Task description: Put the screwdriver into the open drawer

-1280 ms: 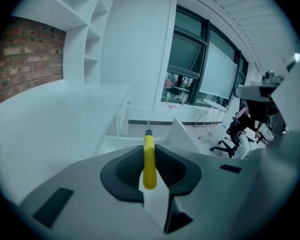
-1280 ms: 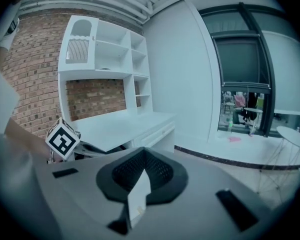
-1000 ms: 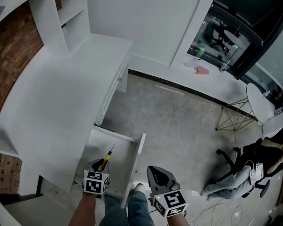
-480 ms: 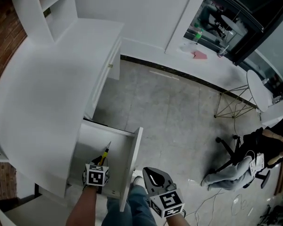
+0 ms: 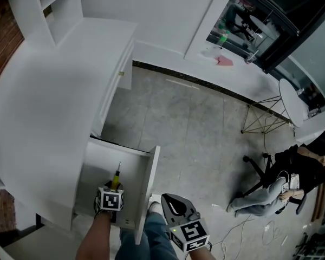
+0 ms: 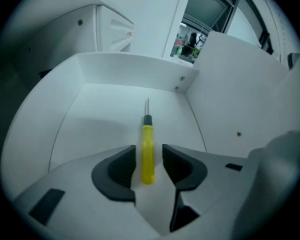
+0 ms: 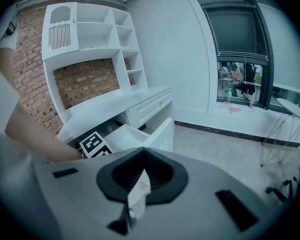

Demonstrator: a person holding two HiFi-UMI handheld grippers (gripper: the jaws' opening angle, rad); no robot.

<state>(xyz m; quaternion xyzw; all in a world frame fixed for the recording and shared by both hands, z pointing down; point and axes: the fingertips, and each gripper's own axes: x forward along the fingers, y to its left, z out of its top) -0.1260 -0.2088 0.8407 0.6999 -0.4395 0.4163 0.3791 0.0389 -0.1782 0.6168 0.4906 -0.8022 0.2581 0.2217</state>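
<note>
The left claw (image 6: 149, 158) and the right claw (image 7: 142, 173) have pale grey moulded bodies with dark curved pads. Each carries a white cube (image 5: 109, 200) printed with black square markers. The person wears blue jeans (image 5: 160, 236) and a pale shoe (image 5: 154, 201).

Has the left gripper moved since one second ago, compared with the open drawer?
Yes. The left gripper has sunk lower into the open drawer, toward its floor; its jaws are opening, with the screwdriver between them.

Left gripper (image 6: 148, 156) has descended into the drawer (image 6: 130, 71); jaws opening; screwdriver (image 6: 147, 136) now unclamped between them.
</note>
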